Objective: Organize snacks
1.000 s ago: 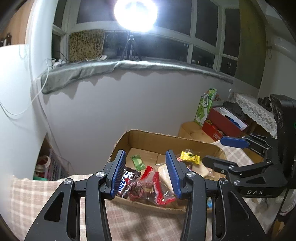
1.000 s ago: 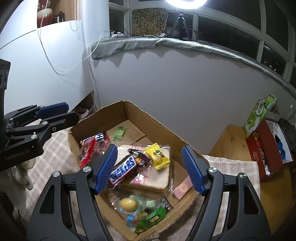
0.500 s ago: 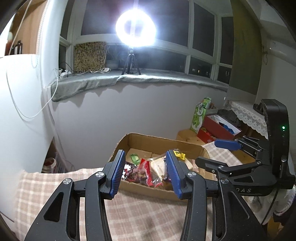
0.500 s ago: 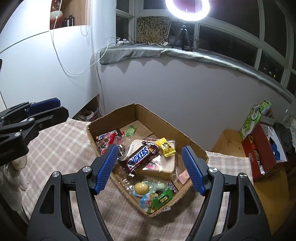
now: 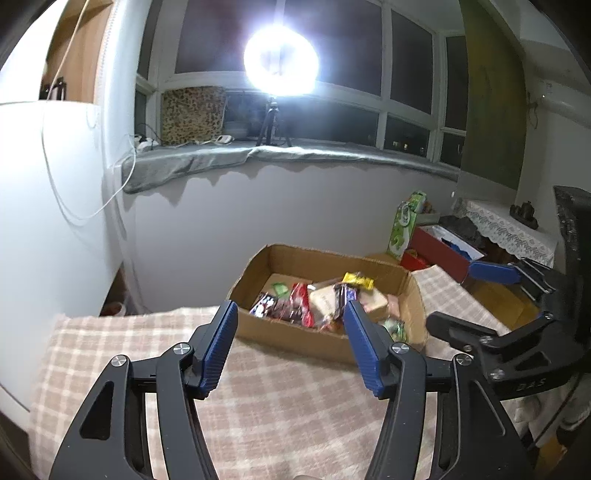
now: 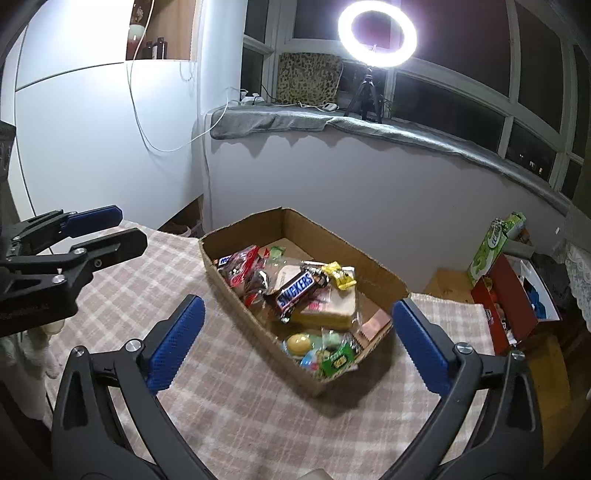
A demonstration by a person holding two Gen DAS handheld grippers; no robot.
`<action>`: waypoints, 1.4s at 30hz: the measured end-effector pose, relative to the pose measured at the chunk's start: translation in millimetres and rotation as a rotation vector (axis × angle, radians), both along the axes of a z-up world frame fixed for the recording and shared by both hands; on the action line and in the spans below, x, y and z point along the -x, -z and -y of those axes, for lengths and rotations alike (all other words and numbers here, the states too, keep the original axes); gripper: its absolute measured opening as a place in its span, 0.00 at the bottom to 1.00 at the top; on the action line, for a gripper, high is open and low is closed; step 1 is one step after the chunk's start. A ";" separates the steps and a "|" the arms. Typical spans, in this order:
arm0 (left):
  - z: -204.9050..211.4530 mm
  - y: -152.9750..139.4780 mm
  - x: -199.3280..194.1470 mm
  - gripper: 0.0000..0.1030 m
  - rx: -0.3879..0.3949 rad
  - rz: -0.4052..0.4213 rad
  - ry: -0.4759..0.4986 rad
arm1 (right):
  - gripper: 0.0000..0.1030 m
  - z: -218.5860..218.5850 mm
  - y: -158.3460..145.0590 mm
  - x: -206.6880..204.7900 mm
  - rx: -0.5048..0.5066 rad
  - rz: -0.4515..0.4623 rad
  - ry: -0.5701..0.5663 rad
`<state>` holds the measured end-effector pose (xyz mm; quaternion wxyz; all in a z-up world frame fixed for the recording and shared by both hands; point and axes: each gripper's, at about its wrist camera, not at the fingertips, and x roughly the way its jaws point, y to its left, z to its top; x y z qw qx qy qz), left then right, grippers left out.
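Note:
An open cardboard box [image 6: 373, 266] [image 5: 291, 338] sits on the checked tablecloth and holds several snacks: a Snickers bar [image 6: 295, 291], a yellow packet [image 6: 341, 277], a wrapped sandwich [image 6: 328, 308], red packets [image 6: 240, 266] and a bag of colourful candy [image 6: 321, 350]. My left gripper [image 5: 290, 343] is open and empty, held back above the cloth short of the box. My right gripper [image 6: 295, 339] is open and empty, also held back above the box's near end. Each gripper shows at the edge of the other's view.
The checked tablecloth [image 6: 229, 402] covers the table. A grey wall and window sill with a ring light [image 6: 376, 33] stand behind. To the right are a wooden stand with a red box [image 6: 513, 295] and a green carton [image 6: 495, 243].
Both grippers have pulled back and up from the box, which now looks smaller and farther away. Both stay open and empty. More tablecloth shows in front of the box.

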<state>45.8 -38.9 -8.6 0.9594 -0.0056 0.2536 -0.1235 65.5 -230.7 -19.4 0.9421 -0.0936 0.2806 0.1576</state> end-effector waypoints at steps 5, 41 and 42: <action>-1.9 7.1 4.9 0.61 -0.013 -0.013 -0.015 | 1.00 -1.6 8.4 17.4 0.022 0.017 0.012; 3.8 9.4 10.0 0.64 -0.043 -0.020 -0.050 | 1.00 0.1 18.1 28.9 -0.004 -0.004 0.047; 4.4 9.8 9.6 0.67 -0.045 -0.023 -0.048 | 1.00 0.4 18.5 29.2 -0.006 -0.005 0.050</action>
